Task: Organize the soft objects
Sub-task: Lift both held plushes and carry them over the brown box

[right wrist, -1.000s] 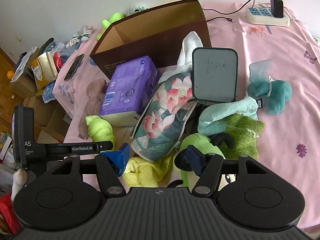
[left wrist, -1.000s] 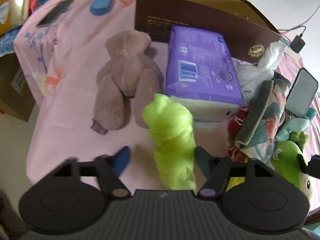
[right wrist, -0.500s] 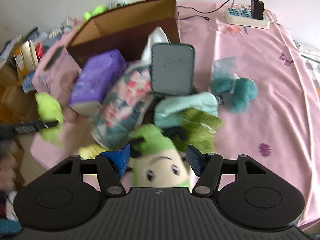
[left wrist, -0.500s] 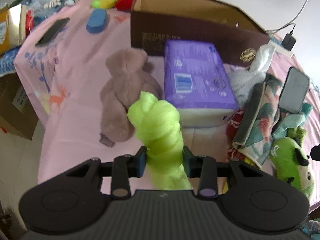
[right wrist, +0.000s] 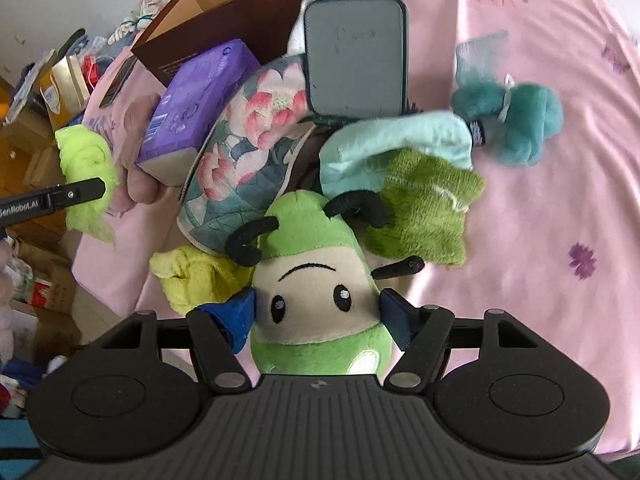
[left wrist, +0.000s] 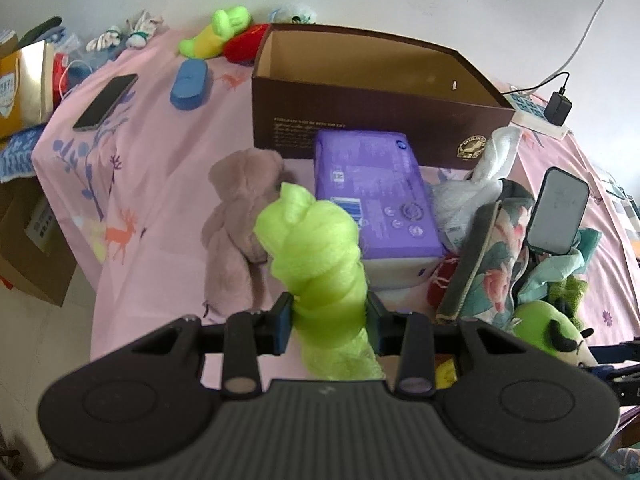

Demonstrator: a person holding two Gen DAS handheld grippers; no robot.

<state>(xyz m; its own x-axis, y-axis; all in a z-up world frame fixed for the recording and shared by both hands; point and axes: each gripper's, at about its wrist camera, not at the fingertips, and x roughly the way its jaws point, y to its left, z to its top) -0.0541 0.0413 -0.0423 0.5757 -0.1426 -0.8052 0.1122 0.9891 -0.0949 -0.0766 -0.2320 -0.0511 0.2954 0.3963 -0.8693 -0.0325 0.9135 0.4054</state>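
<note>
My left gripper (left wrist: 327,326) is shut on a lime-green knotted cloth (left wrist: 316,248) and holds it above the pink bed; the cloth also shows at the left of the right wrist view (right wrist: 85,168). My right gripper (right wrist: 318,316) has its blue pads against both sides of a green plush toy with a cream face and black antennae (right wrist: 316,292). An open brown cardboard box (left wrist: 380,92) stands at the back. A grey-brown teddy bear (left wrist: 240,216) lies left of a purple tissue pack (left wrist: 374,196).
A floral pouch (right wrist: 244,152), a grey power bank (right wrist: 354,56), a light-teal cloth (right wrist: 400,148), an olive towel (right wrist: 424,208), a yellow cloth (right wrist: 192,276) and a teal plush (right wrist: 516,116) crowd the bed. A phone (left wrist: 106,102) and blue case (left wrist: 189,82) lie far left.
My left gripper closed on the lime-green cloth and lifted it. My right gripper moved forward over the green plush toy and its jaws came in around it.
</note>
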